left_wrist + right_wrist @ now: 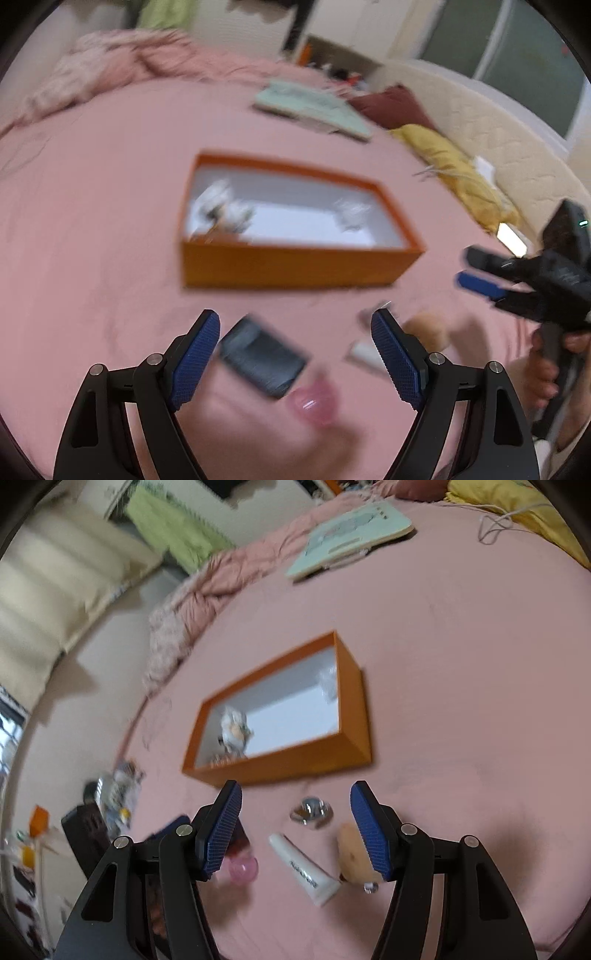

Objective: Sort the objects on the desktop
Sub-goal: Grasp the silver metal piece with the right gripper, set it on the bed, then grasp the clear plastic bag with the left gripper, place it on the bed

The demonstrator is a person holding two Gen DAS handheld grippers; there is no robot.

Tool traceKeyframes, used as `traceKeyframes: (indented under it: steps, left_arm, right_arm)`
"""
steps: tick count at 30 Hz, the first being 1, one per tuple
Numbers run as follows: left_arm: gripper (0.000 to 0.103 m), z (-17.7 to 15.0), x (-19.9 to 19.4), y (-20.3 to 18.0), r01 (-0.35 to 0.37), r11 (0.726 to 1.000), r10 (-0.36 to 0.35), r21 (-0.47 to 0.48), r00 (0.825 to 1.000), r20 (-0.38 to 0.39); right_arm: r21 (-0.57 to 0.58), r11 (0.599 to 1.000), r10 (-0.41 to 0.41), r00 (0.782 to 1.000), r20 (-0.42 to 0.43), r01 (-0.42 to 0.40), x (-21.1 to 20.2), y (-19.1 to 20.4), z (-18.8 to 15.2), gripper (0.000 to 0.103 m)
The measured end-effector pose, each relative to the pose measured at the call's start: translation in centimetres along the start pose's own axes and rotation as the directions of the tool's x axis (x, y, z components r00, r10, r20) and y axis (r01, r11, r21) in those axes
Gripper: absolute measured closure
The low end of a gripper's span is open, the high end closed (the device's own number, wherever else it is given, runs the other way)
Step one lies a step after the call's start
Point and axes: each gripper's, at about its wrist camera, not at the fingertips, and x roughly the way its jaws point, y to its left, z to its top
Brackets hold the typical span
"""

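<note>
In the lower middle of both views, the left gripper (295, 354) and right gripper (295, 827) stand wide, holding nothing; the orange box (280, 768) lies above them.

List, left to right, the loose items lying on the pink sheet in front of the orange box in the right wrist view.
Pink round container → white tube → tan brush-like item. The shiny clear piece lies farther back, above the tube, so I leave it out of the order.
</note>
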Motion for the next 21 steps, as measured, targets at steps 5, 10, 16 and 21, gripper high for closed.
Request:
traceKeyframes:
  steps: [5,10,16,21]
  left_arm:
    - [0.019,6.7,4.0,-3.3,0.049,0.999,-0.050,-0.018,0.996,-0.077]
    - [0.029,10.6,11.8,-4.6,0.080,0.994,-0.093,-0.069,0.969,-0.230]
    - [0.041,11.6,17.7,-4.5,0.043,0.992,-0.081,-0.122,0.942,-0.327]
    - [0.041,11.3,19.9,-5.0,0.024,0.989,-0.073,-0.144,0.937,-0.342]
  right_arm:
    - [0.069,0.995,0.069,0.997,0.019,-0.070,0.1,-0.7,0.5,0.041]
    - [0.127,0.982,0.137,0.989,0.051,-0.142,-0.6,-1.7,0.9,0.041]
    - [0.192,0.956,0.212,0.975,0.064,-0.221,-0.5,-2.8,1.1,0.041]
    - [0.221,0.939,0.252,0.965,0.073,-0.262,-0.5,-3.3,1.3,0.041]
